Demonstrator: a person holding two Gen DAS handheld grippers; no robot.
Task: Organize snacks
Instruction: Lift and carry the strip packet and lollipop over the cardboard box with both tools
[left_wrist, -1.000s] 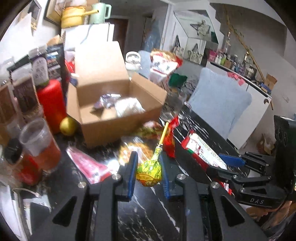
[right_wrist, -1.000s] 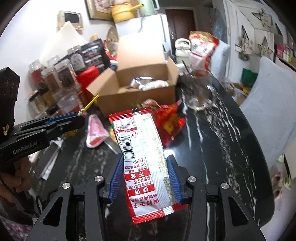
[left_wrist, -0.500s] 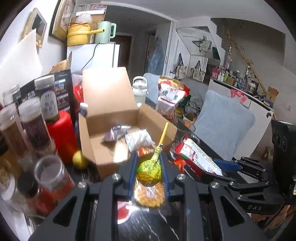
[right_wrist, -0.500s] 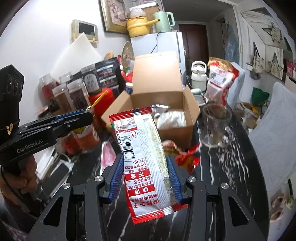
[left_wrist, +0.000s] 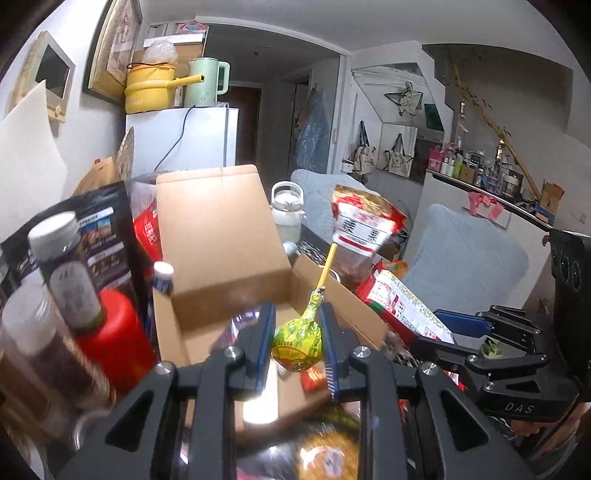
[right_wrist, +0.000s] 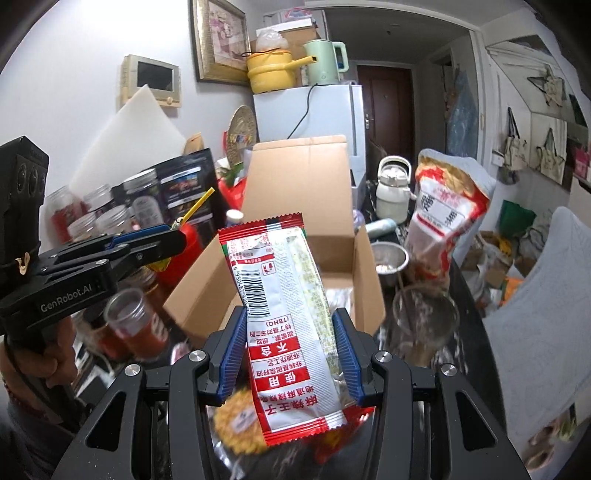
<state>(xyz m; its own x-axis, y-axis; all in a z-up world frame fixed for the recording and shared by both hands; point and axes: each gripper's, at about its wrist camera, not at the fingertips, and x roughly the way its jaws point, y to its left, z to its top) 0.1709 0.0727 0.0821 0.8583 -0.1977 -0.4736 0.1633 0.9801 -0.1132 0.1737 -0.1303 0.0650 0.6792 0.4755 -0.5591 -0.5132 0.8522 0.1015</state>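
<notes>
My left gripper is shut on a lollipop with a green-yellow wrapper and a yellow stick, held just over the near wall of the open cardboard box. My right gripper is shut on a long red and white snack packet, held upright in front of the same box. The packet and right gripper also show at the right of the left wrist view. The left gripper with the lollipop stick shows at the left of the right wrist view. Silvery packets lie inside the box, mostly hidden.
Jars and a red container stand left of the box. A tall red-white snack bag, a glass and a white kettle stand to its right. Loose snacks lie on the dark table below the grippers.
Both grippers have risen and moved forward toward the box, each keeping its snack. The box now looms close; the table snacks have dropped below the fingers.
</notes>
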